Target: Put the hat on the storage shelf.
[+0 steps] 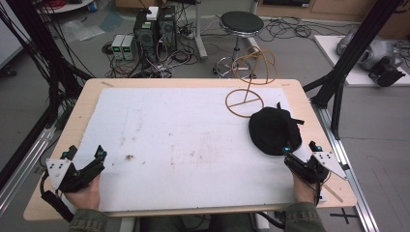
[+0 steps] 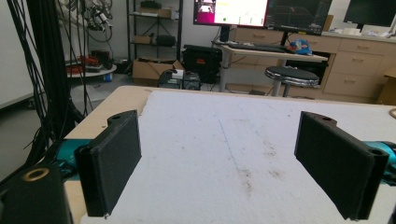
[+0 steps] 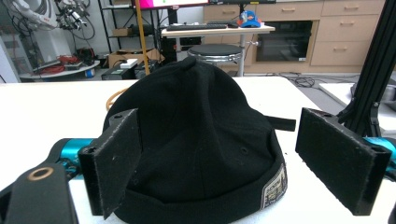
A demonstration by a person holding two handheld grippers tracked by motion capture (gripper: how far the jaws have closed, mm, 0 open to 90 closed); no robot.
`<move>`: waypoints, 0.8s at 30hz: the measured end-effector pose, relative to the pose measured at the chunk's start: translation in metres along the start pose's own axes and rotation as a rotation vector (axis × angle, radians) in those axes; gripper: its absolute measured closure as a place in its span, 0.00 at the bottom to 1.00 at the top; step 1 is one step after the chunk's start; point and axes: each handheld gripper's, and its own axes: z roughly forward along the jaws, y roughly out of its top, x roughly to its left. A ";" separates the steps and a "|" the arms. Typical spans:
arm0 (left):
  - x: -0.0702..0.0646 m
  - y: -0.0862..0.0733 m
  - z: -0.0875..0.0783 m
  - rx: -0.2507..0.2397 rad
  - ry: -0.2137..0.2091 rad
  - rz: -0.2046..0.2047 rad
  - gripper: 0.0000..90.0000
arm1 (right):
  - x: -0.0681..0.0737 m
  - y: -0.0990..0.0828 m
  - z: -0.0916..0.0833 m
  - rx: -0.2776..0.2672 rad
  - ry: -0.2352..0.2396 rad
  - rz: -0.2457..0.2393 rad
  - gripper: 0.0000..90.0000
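A: Where is the black cap (image 1: 273, 130) lying?

B: On the white foam mat (image 1: 183, 140) that covers the wooden table (image 1: 87, 99), toward the mat's right side. Just behind the cap stands a wire hat stand (image 1: 247, 82), its round base ring close to the cap's far edge.

A: And the right gripper (image 1: 300, 153)?

B: It sits just in front of the cap, near the mat's right front corner, with the person's right hand (image 1: 304, 191) behind it. In the right gripper view its 2 jaws stand wide apart, 1 on each side of the cap (image 3: 196, 140). The pads do not press the fabric; the right one is clearly off it, and the left one is in front of the cap's side, so I cannot tell whether it brushes it.

A: Which way does the cap face?

B: In that view its band faces the gripper (image 3: 233, 163), with a small woven label (image 3: 274, 186) low on the right side and a strap end sticking out to the right.

A: What about the left gripper (image 1: 84, 159)?

B: It is well apart from the cap, at the mat's left front corner, held in the left hand (image 1: 84, 195). In the left gripper view its 2 jaws also stand apart, with just the stained mat (image 2: 243, 140) between them.
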 end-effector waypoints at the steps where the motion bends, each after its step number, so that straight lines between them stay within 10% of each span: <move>1: 0.000 0.000 0.000 0.000 0.000 0.000 0.16 | 0.000 0.000 0.000 0.002 0.000 0.004 0.16; 24: 0.000 0.000 0.000 -0.004 0.000 0.001 0.17 | 0.001 0.000 0.000 -0.002 0.003 -0.006 0.16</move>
